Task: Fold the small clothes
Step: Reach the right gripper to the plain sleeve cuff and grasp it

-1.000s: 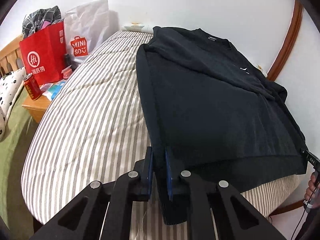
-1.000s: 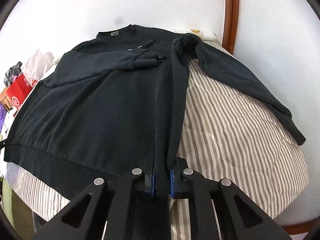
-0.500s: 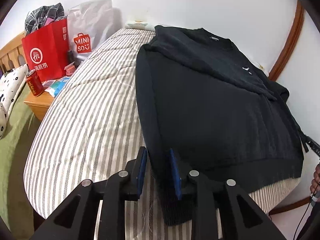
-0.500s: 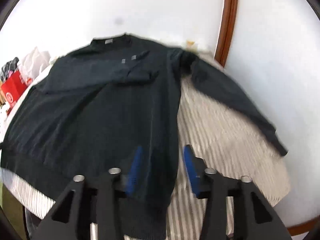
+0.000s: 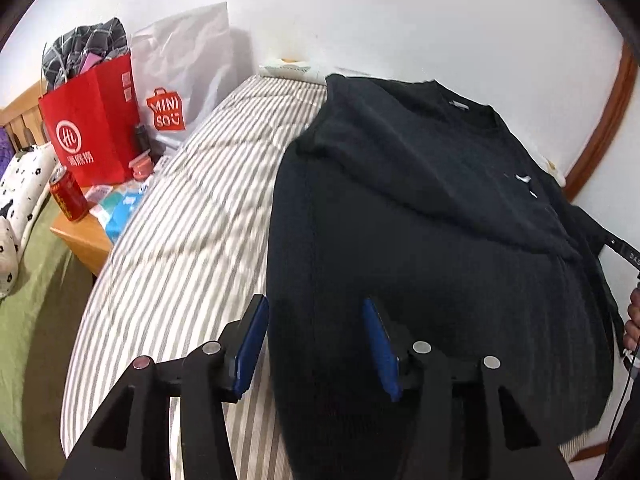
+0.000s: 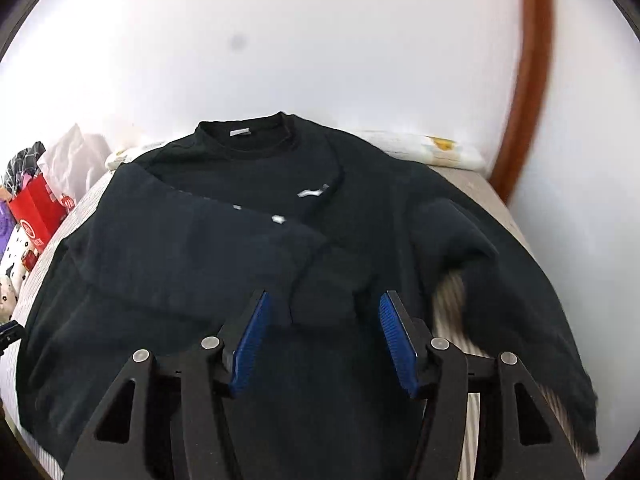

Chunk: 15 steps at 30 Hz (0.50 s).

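Lay spread, front up, over the striped bed point(image 5: 188, 216): a black sweatshirt point(image 5: 432, 240), neckline toward the white wall, hem hanging over the bed's near edge. Carried one sleeve point(image 6: 192, 240) folded across its chest, cuff ending just below the small white logo point(image 6: 312, 192); trailed the other sleeve point(image 6: 520, 288) off to the sweatshirt's right side, down over bare striped bedding.

Hovered above the sweatshirt's left side seam, near the hem: the left claw point(image 5: 316, 344), blue pads point(image 5: 250, 344) spread wide apart, gripping nothing, one pad over striped bedding just left of the sweatshirt and the other over black cloth. Whether those pads touched the cloth could not be told.

Hung over the sweatshirt's lower middle: the right claw point(image 6: 324, 340), likewise opened wide and empty, with the folded sleeve's cuff showing between its blue pads point(image 6: 398, 344).

Stood left of the sweatshirt, past the bed's far side: a wooden nightstand point(image 5: 80, 236) bearing a red paper bag point(image 5: 92, 128), a white Miniso bag point(image 5: 180, 80), a red can point(image 5: 68, 196) and some small packets. Rested beyond the sweatshirt's collar, against the wall: a pale pillow point(image 6: 424, 148). Curved upward right of the sweatshirt: a brown wooden frame point(image 6: 528, 80). Appeared at the sweatshirt's right edge in the left wrist view: part of a hand point(image 5: 634, 320), blurred.
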Available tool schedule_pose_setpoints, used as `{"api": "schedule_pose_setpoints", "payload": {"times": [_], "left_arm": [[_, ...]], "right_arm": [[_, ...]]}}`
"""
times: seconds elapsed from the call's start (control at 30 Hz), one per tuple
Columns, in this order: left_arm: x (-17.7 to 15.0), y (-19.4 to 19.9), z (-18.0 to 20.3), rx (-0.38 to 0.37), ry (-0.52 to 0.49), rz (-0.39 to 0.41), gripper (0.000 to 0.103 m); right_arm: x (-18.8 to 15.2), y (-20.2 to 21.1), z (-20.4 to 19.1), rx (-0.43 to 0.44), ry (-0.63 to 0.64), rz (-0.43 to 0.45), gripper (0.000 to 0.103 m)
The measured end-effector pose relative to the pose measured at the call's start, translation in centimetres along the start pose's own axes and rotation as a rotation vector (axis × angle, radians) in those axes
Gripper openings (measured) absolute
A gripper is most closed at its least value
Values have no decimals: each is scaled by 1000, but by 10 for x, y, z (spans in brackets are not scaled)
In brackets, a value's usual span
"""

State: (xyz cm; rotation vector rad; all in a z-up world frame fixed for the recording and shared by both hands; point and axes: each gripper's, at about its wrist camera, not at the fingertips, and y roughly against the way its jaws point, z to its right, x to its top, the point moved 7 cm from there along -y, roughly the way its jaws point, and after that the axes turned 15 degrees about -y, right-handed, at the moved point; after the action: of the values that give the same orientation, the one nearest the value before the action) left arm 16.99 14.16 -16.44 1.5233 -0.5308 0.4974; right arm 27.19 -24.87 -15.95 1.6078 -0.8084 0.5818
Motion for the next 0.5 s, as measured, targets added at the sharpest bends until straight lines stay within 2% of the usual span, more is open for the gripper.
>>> {"api": "schedule_pose_setpoints", "payload": {"times": [0.23, 0.33, 0.37, 0.4, 0.47, 0.5], "left_arm": [[29, -40, -3, 67, -10, -38, 49], [36, -55, -3, 100, -26, -55, 49], [37, -59, -3, 107, -28, -58, 49], [38, -62, -2, 110, -28, -60, 49], [39, -65, -3, 118, -18, -61, 49], [39, -66, -3, 116, -15, -63, 49]], "right_arm": [[23, -86, -11, -6, 41, -98, 56], [25, -117, -9, 29, 17, -150, 56], [24, -126, -8, 42, 8, -172, 52], [22, -135, -8, 54, 4, -192, 38], [19, -145, -10, 41, 44, -199, 19], [19, -144, -11, 42, 67, -183, 13]]}}
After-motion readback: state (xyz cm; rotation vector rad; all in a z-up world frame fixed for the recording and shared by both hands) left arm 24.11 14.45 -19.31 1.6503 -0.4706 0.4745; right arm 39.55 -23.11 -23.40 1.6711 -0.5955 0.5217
